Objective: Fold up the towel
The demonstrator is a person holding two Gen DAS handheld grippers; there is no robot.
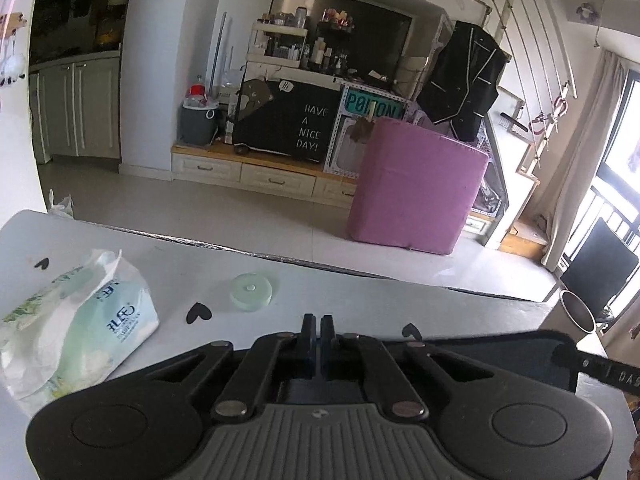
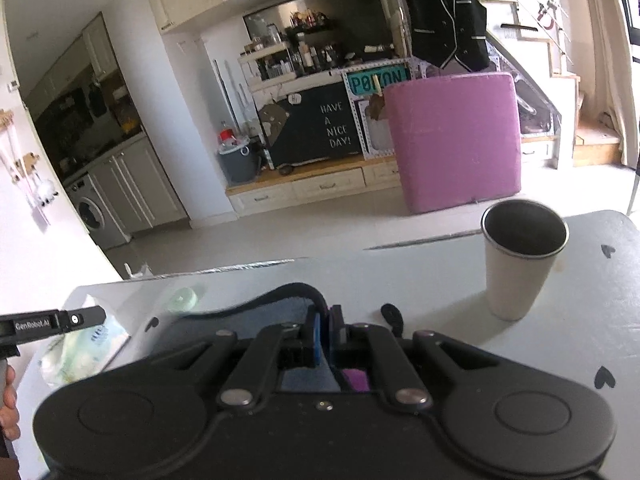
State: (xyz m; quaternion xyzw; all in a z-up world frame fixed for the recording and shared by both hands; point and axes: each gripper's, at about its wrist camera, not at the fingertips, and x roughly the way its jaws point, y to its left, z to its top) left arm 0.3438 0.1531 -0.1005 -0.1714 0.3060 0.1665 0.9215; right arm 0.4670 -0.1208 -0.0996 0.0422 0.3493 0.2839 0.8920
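Observation:
A dark blue-grey towel (image 2: 264,314) lies on the white table (image 2: 440,280), mostly hidden under my grippers. In the right wrist view my right gripper (image 2: 325,334) is shut on a raised edge of the towel, which arches up just ahead of the fingers. In the left wrist view my left gripper (image 1: 318,336) has its jaws pressed together low over the table; the towel (image 1: 500,350) stretches dark to its right, and whether an edge is pinched between the fingers is hidden. The left gripper's body also shows at the left of the right wrist view (image 2: 52,324).
A pack of tissues (image 1: 76,324) lies at the table's left, a small pale green round lid (image 1: 251,291) ahead of the left gripper. A white cup with a dark inside (image 2: 520,264) stands at the right. The table's far edge (image 1: 280,258) is close ahead; beyond it stands a pink cushion block (image 1: 416,184).

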